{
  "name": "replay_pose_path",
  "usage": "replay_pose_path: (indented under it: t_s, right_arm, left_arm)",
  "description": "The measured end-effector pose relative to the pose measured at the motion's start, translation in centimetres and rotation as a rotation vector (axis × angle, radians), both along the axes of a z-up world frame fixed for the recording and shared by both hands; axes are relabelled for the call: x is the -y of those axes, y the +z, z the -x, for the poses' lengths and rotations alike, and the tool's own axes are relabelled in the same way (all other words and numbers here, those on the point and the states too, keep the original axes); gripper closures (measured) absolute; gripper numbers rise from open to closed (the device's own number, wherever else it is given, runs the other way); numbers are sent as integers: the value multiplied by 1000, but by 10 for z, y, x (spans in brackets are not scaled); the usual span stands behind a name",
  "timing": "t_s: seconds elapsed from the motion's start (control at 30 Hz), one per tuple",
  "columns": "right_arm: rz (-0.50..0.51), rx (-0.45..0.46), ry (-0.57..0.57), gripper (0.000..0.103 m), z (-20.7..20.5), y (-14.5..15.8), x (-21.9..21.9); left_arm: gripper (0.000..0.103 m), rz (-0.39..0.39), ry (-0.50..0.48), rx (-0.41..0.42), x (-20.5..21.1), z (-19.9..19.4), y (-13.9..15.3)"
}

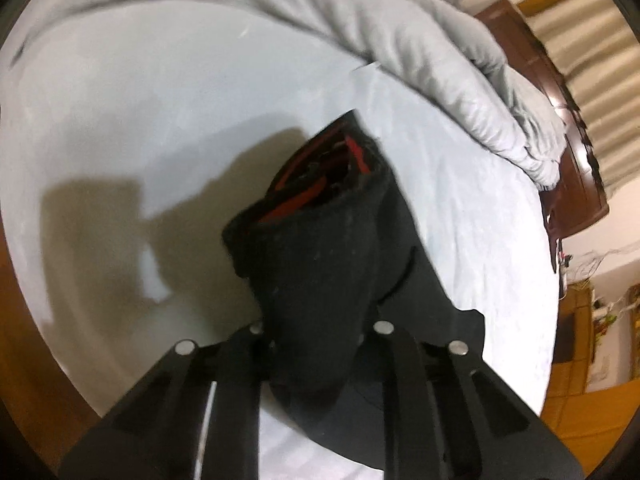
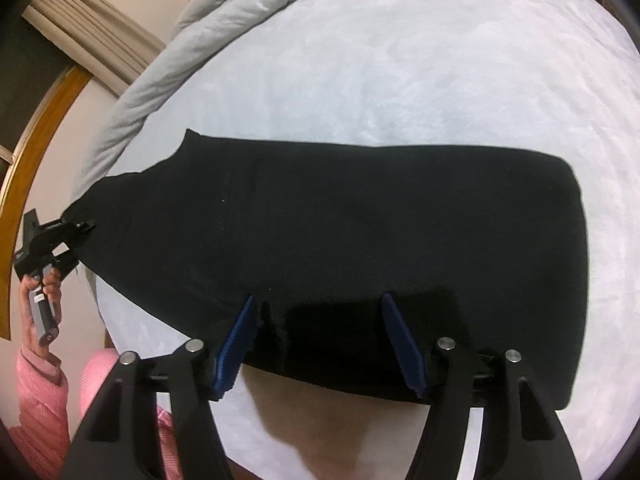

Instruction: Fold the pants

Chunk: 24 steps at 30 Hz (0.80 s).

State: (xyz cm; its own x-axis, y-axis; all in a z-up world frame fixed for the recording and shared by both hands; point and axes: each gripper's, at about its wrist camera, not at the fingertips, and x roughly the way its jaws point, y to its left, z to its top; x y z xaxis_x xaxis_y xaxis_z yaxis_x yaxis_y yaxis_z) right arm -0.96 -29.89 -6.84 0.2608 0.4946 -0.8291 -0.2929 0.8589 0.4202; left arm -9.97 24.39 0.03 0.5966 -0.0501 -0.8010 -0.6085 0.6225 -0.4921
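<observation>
1. The room is bright, and the pale bed sheet [image 1: 120, 120] looks almost white.
2. A big soft grey shadow [image 1: 120, 216] lies on the sheet in the left wrist view.
3. That view is a bit blurry and smeared.
4. The black pants [image 2: 340, 220] are so dark that no folds show.
5. Both views are round, bent at the sides, and black in the corners.

A bed [image 1: 120, 100] with a pale sheet fills the room, a grey duvet [image 1: 420, 52] bunched along its far edge. Beyond stand a dark wooden headboard [image 1: 560, 120], striped curtains [image 1: 592, 40] and white walls [image 1: 624, 216].
</observation>
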Motion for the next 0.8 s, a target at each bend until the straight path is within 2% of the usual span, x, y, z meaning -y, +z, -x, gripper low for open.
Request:
replay_pose_path:
  t_s: [0.1,0.17,0.3,0.47,0.6,0.8]
  right_arm:
    - [26,24,-14,38,1,7,6]
    - [4,24,-38,38,0,11,14]
    - [-47,15,-86,38,-5,16,31]
    - [-49,17,-112,38,-6,15,41]
    - [-58,7,-127,38,-6,10,46]
    - [-78,-14,-140,38,-6,2,54]
  left_arm:
    - [91,-61,-35,50,22,-2,21]
    - [91,-80,-83,90,38,-4,35]
    - [91,-148,-195,139,80,-12,59]
    - [91,-223,-368,170,146,-27,78]
    - [89,-285,-488,151,199,-37,74]
    - [83,-351,-631,71,268,-52,47]
